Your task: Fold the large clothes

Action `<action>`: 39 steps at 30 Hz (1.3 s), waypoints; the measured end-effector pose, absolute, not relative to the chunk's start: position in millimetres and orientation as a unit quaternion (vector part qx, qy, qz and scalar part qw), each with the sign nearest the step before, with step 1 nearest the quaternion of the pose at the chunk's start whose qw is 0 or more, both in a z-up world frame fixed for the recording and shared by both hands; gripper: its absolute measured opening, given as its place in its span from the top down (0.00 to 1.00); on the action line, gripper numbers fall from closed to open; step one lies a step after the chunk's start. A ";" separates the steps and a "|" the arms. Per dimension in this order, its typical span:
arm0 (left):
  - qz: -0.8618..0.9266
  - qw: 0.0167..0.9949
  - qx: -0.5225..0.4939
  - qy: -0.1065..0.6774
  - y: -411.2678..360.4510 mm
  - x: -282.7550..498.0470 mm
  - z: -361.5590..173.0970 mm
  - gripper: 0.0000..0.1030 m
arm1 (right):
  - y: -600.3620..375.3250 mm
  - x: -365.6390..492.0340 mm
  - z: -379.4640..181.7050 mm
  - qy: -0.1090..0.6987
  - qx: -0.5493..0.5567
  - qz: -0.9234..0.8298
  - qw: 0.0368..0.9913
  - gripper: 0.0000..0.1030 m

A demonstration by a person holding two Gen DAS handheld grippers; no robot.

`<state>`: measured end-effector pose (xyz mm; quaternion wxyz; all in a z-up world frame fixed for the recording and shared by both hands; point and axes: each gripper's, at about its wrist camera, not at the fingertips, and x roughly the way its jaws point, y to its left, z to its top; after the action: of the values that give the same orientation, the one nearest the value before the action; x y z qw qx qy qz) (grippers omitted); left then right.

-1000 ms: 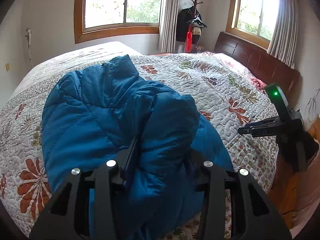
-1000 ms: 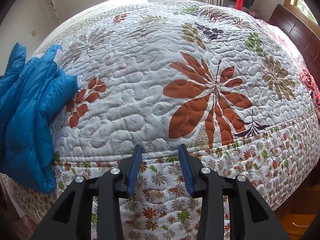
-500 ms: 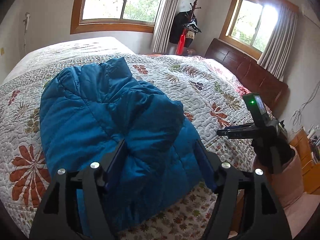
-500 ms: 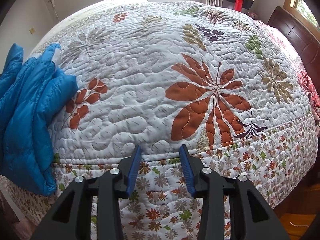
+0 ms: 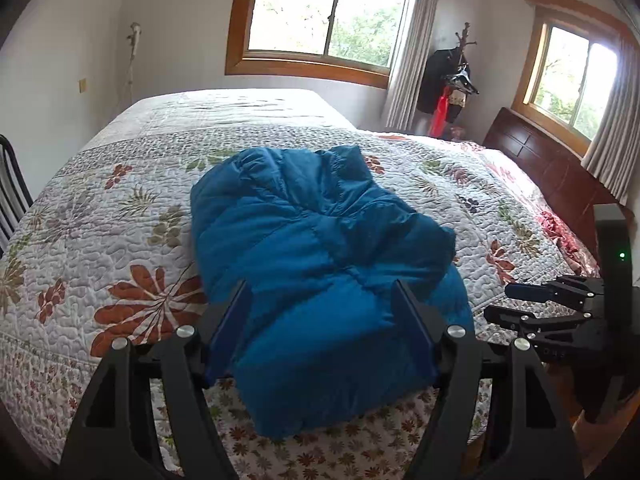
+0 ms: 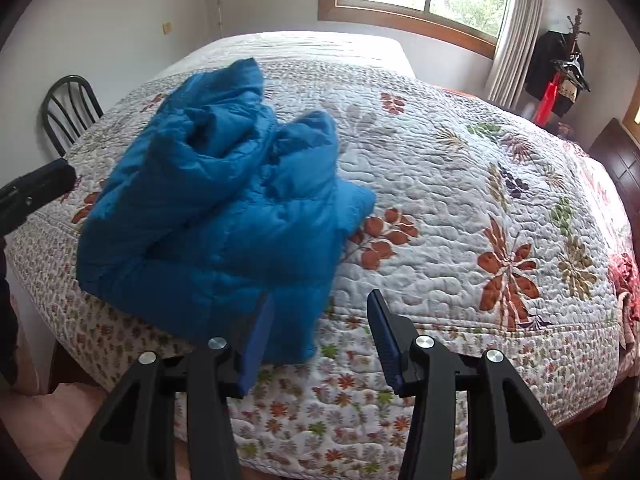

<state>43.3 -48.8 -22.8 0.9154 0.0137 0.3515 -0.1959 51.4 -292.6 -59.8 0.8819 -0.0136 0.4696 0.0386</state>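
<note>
Your left gripper (image 5: pixel 320 320) is spread wide, holding nothing, with the blue jacket (image 5: pixel 320 272) on the bed (image 5: pixel 100 220) just ahead. Your right gripper (image 6: pixel 318 328) is wide too, the jacket ahead to its left.

The blue jacket (image 5: pixel 320 264) lies bunched at the near edge of the bed (image 6: pixel 460 184), its lower end hanging over the side, so it blocks your way in from the front there. To its right you have broad bare quilt to pass over, reaching to the dark wooden headboard (image 5: pixel 560 176) at the far right. On the jacket's left, a narrower strip of quilt runs to the bed edge, where a black chair (image 6: pixel 68 108) stands just beside it. Both grippers hang off the near edge.
</note>
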 end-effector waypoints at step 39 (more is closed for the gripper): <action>-0.125 0.920 0.014 0.371 18.9 59.4 -38.5 0.22 | -238.9 130.5 -41.8 0.504 0.142 0.077 0.848 0.28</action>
<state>59.4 18.9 -38.5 0.9203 0.0137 0.3705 -0.1247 130.5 -238.9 -41.8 0.8484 0.1417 0.5043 0.0766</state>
